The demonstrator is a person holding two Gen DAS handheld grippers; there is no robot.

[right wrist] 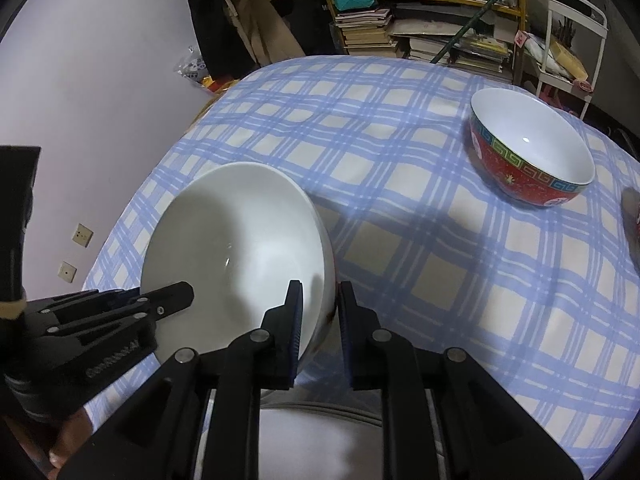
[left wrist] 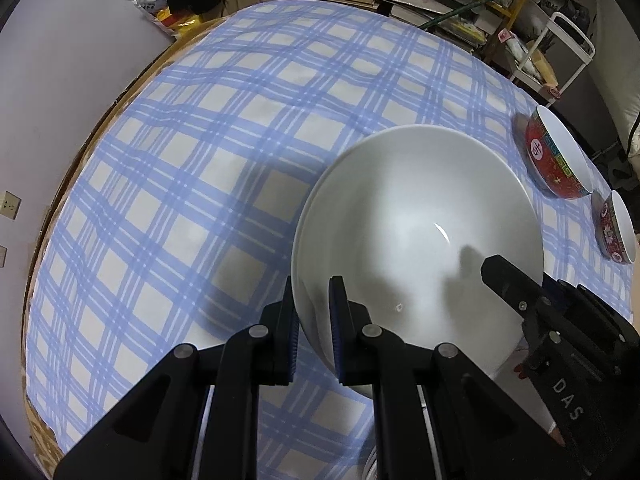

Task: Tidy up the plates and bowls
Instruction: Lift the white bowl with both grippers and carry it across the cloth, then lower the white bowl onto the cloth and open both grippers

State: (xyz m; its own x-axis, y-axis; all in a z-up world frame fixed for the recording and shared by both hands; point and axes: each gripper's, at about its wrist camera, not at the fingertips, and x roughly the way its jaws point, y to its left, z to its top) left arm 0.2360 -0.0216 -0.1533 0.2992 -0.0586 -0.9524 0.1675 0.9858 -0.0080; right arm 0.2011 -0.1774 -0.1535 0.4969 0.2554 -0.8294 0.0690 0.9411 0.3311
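Note:
A large white bowl [left wrist: 416, 232] is held above the blue checked tablecloth [left wrist: 224, 152]. My left gripper [left wrist: 314, 320] is shut on its left rim, one finger inside and one outside. My right gripper [right wrist: 319, 320] is shut on the opposite rim of the same bowl [right wrist: 236, 248]. Each gripper shows in the other's view, at the bowl's far side. A large red patterned bowl [right wrist: 528, 152] stands upright on the cloth at the right; it also shows in the left wrist view [left wrist: 556, 152]. A smaller red bowl [left wrist: 616, 228] stands near it.
A white plate rim [right wrist: 320, 412] lies under my right gripper at the table's near edge. Shelves of books [right wrist: 400, 32] and a white cart [right wrist: 568, 40] stand beyond the table. A lilac wall [left wrist: 60, 80] runs along the left.

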